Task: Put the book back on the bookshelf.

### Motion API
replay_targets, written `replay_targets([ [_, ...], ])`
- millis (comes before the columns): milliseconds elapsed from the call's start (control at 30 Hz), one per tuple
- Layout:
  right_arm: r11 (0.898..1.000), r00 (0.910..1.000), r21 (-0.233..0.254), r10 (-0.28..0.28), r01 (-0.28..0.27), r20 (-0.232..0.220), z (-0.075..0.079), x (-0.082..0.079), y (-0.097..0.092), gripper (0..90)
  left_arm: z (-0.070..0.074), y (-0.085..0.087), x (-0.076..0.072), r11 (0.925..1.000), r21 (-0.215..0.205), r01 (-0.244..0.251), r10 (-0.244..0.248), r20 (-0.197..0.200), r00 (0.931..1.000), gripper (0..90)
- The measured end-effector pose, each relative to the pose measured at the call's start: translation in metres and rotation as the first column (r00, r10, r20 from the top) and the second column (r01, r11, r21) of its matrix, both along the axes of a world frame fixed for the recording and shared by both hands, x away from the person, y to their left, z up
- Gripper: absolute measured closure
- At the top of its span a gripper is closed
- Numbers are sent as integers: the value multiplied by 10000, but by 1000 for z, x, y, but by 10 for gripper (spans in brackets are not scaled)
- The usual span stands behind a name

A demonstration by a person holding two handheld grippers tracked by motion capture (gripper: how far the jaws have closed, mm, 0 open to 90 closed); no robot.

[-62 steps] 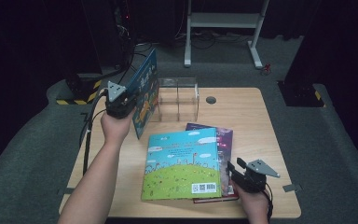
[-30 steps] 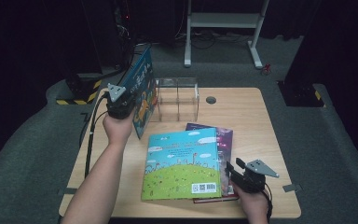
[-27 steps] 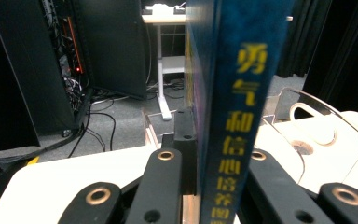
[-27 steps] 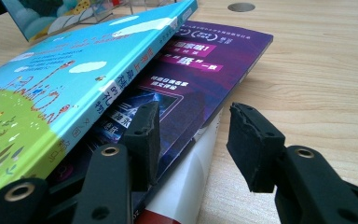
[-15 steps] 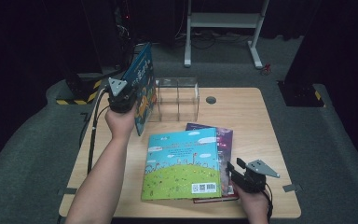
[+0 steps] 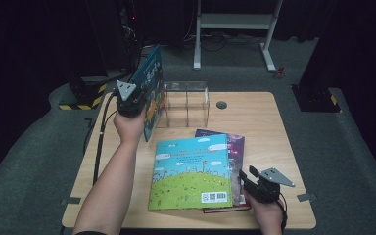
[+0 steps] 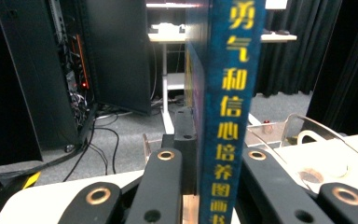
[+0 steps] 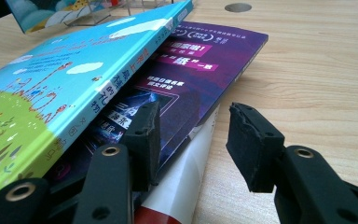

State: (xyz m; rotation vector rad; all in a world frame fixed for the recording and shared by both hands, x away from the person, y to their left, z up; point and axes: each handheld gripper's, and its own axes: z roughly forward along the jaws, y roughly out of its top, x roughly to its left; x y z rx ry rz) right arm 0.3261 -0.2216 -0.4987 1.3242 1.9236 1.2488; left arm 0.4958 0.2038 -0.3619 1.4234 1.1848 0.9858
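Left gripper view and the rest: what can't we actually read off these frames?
- Blue book in the left gripper: left gripper view shows just the spine; top and bottom cut off by the frame.
- Purple book: high view, mostly covered by the green-and-blue book.
- Right gripper: right gripper view, one jaw's tip overlaps the purple book; contact unclear.
- Clear rack: its slots are hard to separate through the transparent walls.

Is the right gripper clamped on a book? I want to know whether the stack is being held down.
No. The right gripper's fingers stand apart, with the purple book's corner lying loose between them.
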Motion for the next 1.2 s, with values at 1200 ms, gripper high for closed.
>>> replay_targets([
  [1200,10000,9999,-15,93,-93,-109,-1,0,3,544,-13,20,-11,9997,68,234,-232,-212,9995,698],
])
